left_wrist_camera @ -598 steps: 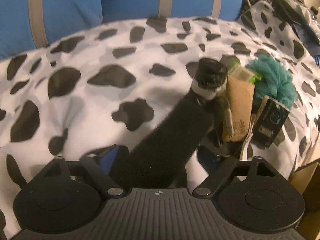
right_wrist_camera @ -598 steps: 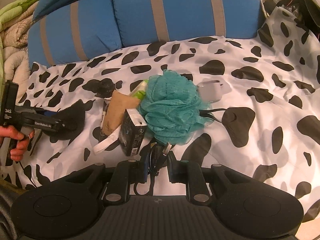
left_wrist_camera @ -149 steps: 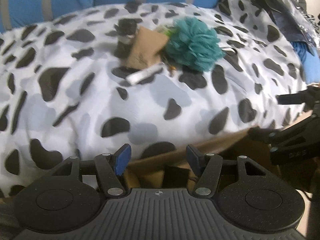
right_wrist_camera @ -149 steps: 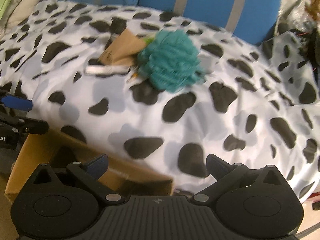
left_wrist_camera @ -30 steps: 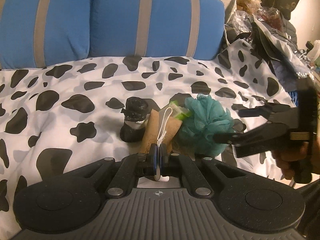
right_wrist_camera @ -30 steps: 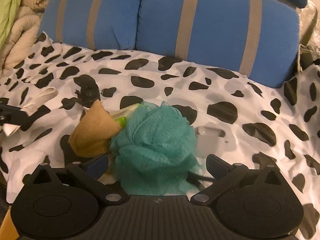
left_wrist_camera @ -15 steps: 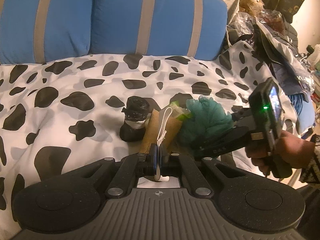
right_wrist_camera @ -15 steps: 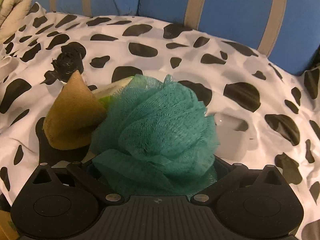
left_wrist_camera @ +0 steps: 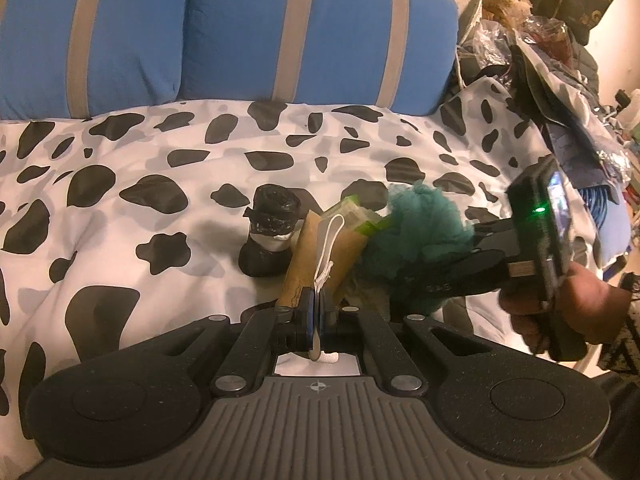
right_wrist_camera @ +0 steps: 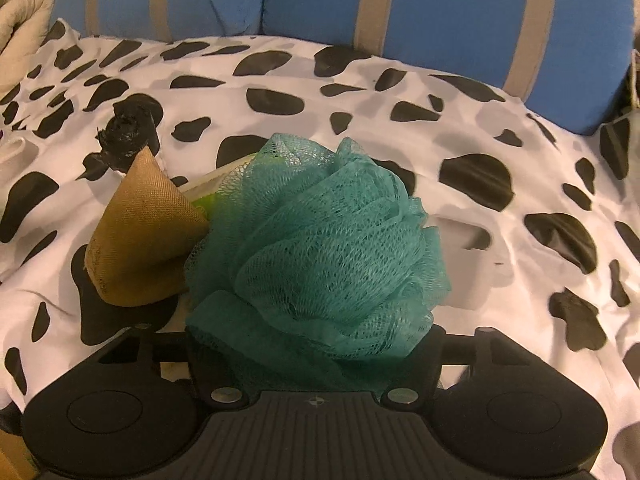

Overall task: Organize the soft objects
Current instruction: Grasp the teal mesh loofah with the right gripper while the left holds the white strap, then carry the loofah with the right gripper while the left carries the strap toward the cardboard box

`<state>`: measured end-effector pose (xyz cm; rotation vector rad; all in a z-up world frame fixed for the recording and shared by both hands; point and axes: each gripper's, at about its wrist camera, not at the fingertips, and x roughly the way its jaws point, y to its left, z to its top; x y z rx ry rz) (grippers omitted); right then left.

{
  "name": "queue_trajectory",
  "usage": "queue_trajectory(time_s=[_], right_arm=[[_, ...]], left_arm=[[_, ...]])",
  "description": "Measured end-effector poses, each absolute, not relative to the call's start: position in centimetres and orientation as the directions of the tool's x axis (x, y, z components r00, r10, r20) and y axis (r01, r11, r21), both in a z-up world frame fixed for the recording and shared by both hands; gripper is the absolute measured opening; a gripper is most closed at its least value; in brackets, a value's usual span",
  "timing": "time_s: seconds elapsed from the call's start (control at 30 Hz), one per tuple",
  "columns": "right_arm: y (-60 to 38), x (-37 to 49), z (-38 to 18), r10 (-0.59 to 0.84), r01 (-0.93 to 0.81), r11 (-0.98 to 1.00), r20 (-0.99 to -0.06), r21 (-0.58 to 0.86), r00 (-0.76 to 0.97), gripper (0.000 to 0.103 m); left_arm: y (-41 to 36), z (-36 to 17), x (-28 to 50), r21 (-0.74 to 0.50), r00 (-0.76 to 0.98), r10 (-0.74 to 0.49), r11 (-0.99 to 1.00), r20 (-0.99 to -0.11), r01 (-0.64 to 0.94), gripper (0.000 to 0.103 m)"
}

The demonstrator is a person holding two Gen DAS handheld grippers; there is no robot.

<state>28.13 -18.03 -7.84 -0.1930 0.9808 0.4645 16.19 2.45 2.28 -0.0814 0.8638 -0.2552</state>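
The right claw [right_wrist_camera: 316, 360] has just been closing around the teal mesh pouf [right_wrist_camera: 320, 248], which bulges up between its jaws; the pads are buried in the netting, so whether they already pinch it firmly cannot be told, though the low, wide approach looks meant to gather the whole springy ball at once. The pouf rests on the cow-print bed cover [right_wrist_camera: 500, 128], touching a tan cloth pouch [right_wrist_camera: 140, 240] on its left, with a green-edged packet [right_wrist_camera: 212, 192] partly hidden behind both. Beyond the pouch a black crumpled bundle [left_wrist_camera: 272, 228] stands upright on the cover. The left claw [left_wrist_camera: 316, 316] is clenched on a thin white cord [left_wrist_camera: 330, 252], holding it raised, apparently to keep it clear while the pouf is taken. What the cord's far end joins is hard to make out, and a pale boxy thing right of the pouf blends into the cover.
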Motion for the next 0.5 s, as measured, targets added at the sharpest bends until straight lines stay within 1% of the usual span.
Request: queue_trajectory(time_s=[0.3,0.5], right_arm=[[-21.1,25.8,-4.5,0.311,-0.420,0.905,-0.776,0.066,0.549,0.064],[-21.4,23.4,-2.5,0.335,-0.430,0.900,-0.739,0.068,0.584,0.064]], left_arm=[[1.9,1.8,16.0,-0.177,0.620,-0.268,0.963,-0.738,0.205,0.003],[1.3,1.4,15.4,-0.168,0.623,-0.285,0.956,-0.729,0.241,0.003]])
